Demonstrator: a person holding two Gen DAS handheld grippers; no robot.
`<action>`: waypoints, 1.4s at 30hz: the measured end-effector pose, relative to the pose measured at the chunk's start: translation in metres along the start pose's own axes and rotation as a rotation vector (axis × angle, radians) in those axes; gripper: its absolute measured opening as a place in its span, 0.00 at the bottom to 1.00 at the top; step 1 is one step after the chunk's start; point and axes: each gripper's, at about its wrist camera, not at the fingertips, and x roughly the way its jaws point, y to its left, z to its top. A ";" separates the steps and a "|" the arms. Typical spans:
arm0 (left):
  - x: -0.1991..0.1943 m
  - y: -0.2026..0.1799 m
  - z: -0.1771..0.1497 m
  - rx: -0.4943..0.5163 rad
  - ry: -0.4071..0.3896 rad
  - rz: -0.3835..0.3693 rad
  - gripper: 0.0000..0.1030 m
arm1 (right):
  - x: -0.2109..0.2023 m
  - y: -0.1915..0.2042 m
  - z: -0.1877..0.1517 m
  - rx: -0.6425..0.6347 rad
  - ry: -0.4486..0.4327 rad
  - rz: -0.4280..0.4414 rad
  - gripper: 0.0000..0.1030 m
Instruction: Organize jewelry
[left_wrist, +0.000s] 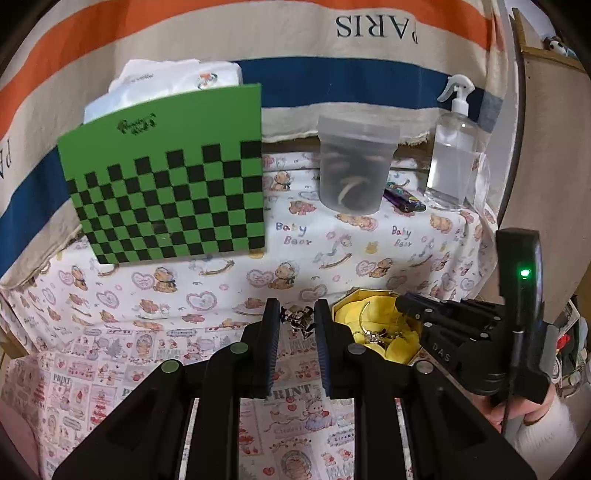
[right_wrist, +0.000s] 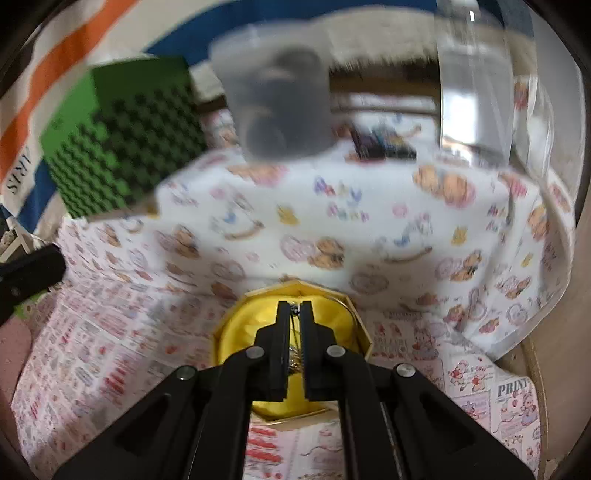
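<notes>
Tilting downward, the left claw (left_wrist: 297, 325) is clamped on a silver trinket (left_wrist: 301, 320); to its right, the right claw (right_wrist: 294, 308) is angled over the yellow box (right_wrist: 236, 325), closed on a chain (right_wrist: 294, 309).

Green checkered board (left_wrist: 166, 177), frosted jar (left_wrist: 356, 166), spray bottle (left_wrist: 452, 155) on bear-print cloth (left_wrist: 332, 251).

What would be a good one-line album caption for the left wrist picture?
Left gripper holding a silver trinket beside the yellow jewelry box.

Left gripper (left_wrist: 297, 325) jaws narrowly apart, right gripper (right_wrist: 294, 308) seemingly closed.
</notes>
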 end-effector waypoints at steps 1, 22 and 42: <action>0.003 -0.001 0.000 -0.001 0.002 0.001 0.17 | 0.004 -0.004 -0.001 0.011 0.010 0.000 0.04; 0.089 -0.046 -0.009 -0.034 0.223 -0.136 0.17 | -0.019 -0.081 0.000 0.290 -0.031 0.067 0.37; 0.093 -0.057 -0.022 0.032 0.281 -0.155 0.34 | -0.038 -0.098 0.007 0.293 -0.105 -0.062 0.51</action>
